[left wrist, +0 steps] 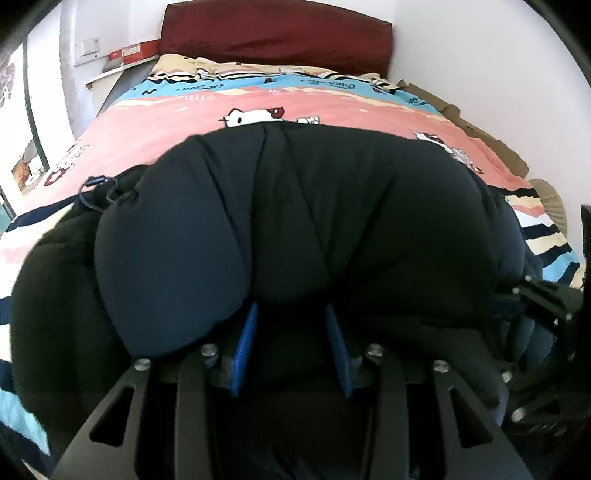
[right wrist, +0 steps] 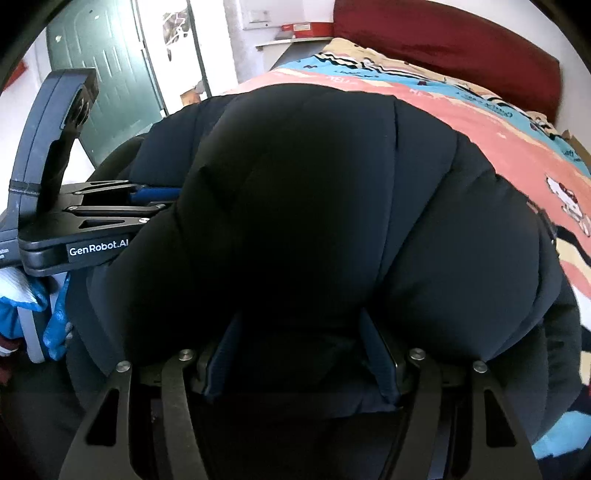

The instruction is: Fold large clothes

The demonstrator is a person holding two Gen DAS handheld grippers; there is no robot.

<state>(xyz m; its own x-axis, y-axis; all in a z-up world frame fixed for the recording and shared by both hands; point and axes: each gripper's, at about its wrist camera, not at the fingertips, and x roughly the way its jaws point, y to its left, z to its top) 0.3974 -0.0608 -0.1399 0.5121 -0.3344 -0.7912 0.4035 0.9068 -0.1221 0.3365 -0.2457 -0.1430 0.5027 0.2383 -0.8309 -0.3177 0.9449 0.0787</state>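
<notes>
A puffy dark navy quilted jacket [left wrist: 295,206] lies bunched on the bed and fills both views. My left gripper [left wrist: 291,314] is shut on a thick fold of it; the blue pads [left wrist: 245,347] press into the padding and their tips are buried. At the right edge of that view the right gripper [left wrist: 535,306] bites into the same jacket. In the right wrist view my right gripper [right wrist: 301,325] is shut on another bulging fold of the jacket [right wrist: 332,206], fingertips hidden in cloth. The left gripper [right wrist: 155,201] holds the jacket at the left. A drawcord toggle [left wrist: 96,181] sticks out.
The bed carries a pink, blue and striped cartoon sheet [left wrist: 177,122] and a dark red headboard [left wrist: 277,33]. A wall shelf with a red box [left wrist: 127,55] is at the back left. A green door [right wrist: 107,66] stands left; a blue and white sleeve [right wrist: 22,306] shows.
</notes>
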